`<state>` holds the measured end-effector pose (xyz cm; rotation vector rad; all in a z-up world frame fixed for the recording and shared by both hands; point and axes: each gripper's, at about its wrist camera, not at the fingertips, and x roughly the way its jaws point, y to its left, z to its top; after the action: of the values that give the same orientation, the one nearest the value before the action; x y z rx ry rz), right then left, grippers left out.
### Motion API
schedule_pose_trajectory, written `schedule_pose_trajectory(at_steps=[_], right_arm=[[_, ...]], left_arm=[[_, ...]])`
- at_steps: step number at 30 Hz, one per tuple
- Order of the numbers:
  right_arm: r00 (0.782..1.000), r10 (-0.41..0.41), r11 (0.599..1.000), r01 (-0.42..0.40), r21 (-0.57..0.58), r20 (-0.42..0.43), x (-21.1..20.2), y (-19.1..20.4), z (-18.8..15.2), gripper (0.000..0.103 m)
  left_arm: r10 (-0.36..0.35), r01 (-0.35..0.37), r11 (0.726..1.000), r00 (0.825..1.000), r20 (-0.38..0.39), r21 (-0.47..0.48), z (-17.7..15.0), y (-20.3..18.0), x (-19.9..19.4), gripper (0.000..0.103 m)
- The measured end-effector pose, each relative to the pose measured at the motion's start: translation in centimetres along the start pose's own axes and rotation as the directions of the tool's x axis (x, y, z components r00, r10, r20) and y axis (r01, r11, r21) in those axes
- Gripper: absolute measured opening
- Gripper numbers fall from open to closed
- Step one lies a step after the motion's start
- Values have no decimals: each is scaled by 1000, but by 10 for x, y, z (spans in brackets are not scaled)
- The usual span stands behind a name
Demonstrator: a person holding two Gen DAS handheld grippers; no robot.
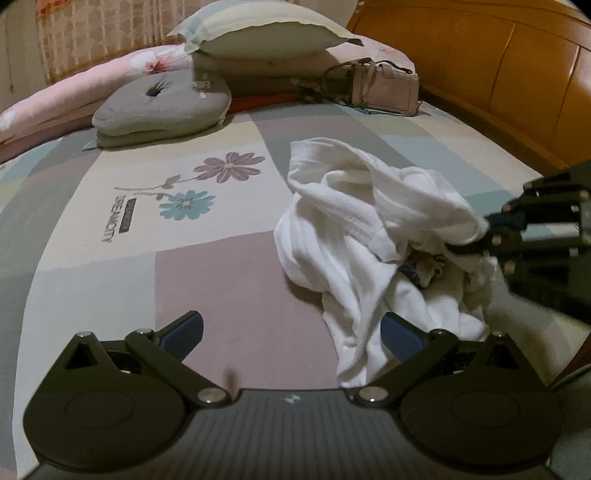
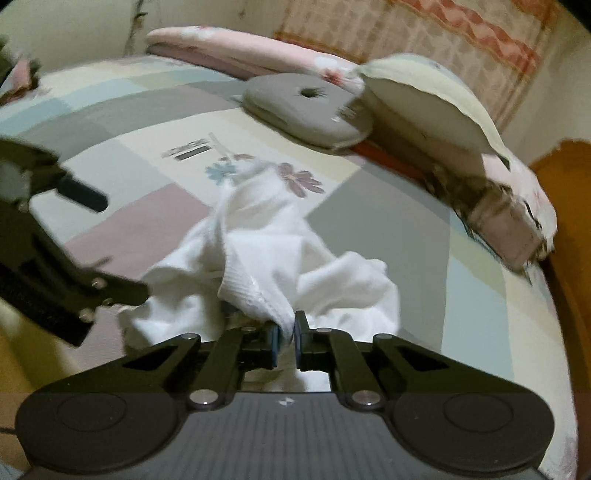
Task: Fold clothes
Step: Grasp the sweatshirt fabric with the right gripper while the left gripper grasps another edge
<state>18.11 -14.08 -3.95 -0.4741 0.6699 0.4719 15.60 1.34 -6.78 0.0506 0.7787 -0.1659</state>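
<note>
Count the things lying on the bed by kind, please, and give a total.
White garment: 1
Pillows: 2, cream and grey
Pink handbag: 1
Pink floral quilt: 1
Total: 5

Bedroom in a home.
Made-up bed [image 1: 110, 229] under a patchwork sheet printed with flowers, backed by a wooden headboard [image 1: 480, 62]. Stacked pillows [image 1: 258, 33], a grey cushion [image 1: 162, 107] and a rolled pink floral quilt [image 1: 74, 88] at the head. A pale pink handbag [image 1: 384, 88] lying beside them, patterned curtain [image 2: 461, 37] behind.
</note>
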Motion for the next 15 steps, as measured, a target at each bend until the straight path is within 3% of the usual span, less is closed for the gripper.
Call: schedule_pose_trajectory(at_steps=[6, 11, 13, 15], right_arm=[[1000, -2, 998, 2, 66, 6, 1, -24, 4, 11], [1000, 4, 996, -5, 87, 11, 2, -32, 1, 11], [1000, 16, 995, -17, 93, 9, 5, -35, 0, 13], [1000, 28, 995, -29, 91, 10, 7, -34, 0, 13]], left_arm=[[2, -3, 998, 1000, 25, 60, 12, -9, 15, 94], [-9, 4, 996, 999, 49, 90, 21, -12, 18, 69], [-11, 6, 995, 999, 52, 99, 24, -12, 19, 63], [-20, 14, 993, 998, 51, 118, 25, -14, 19, 49]])
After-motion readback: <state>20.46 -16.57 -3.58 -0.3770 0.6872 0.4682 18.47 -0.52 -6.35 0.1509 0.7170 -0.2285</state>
